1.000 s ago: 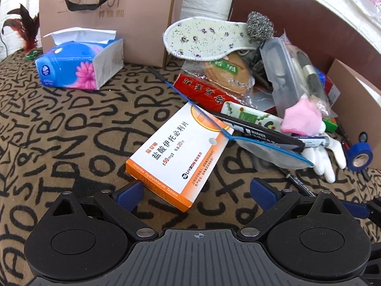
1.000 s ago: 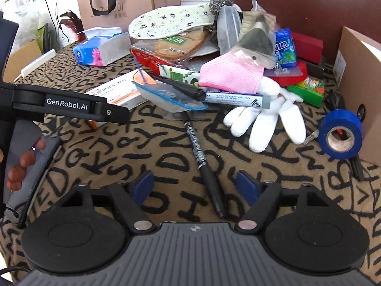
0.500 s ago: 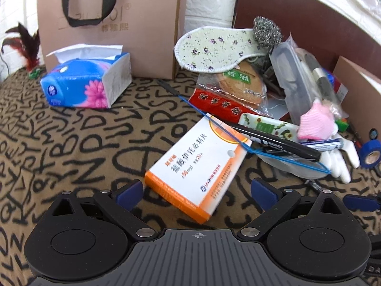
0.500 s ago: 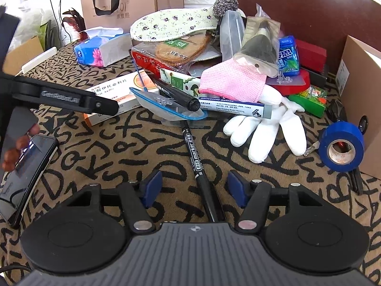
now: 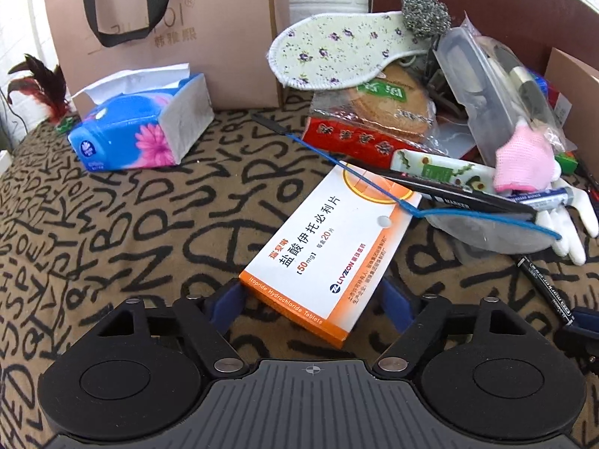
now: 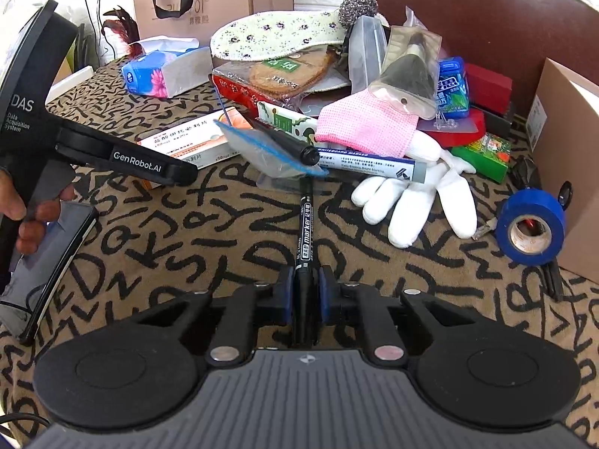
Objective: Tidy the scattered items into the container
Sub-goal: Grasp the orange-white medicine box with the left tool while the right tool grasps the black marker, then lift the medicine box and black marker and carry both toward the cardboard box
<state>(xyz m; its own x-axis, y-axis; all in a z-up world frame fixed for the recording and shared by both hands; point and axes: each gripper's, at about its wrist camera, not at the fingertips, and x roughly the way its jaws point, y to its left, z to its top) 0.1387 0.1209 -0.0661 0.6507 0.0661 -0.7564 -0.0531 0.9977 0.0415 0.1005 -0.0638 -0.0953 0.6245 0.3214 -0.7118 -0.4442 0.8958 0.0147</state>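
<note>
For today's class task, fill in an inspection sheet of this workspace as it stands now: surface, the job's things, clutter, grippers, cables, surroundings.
Surface: brown cloth printed with black letters.
Job's things: black marker lying on the cloth; orange-and-white medicine box; white glove; blue tape roll; cardboard box at the right edge.
Clutter: floral insole, steel scourer, tissue pack, pink cloth, whiteboard marker piled at the back.
Grippers: right gripper has just closed, pads pressing the black marker; left gripper has just been closing, its near corner of the medicine box between pads, not pressed.
Cables: thin dark cable at upper left.
Surroundings: paper shopping bag; dark red backboard; phone.
</note>
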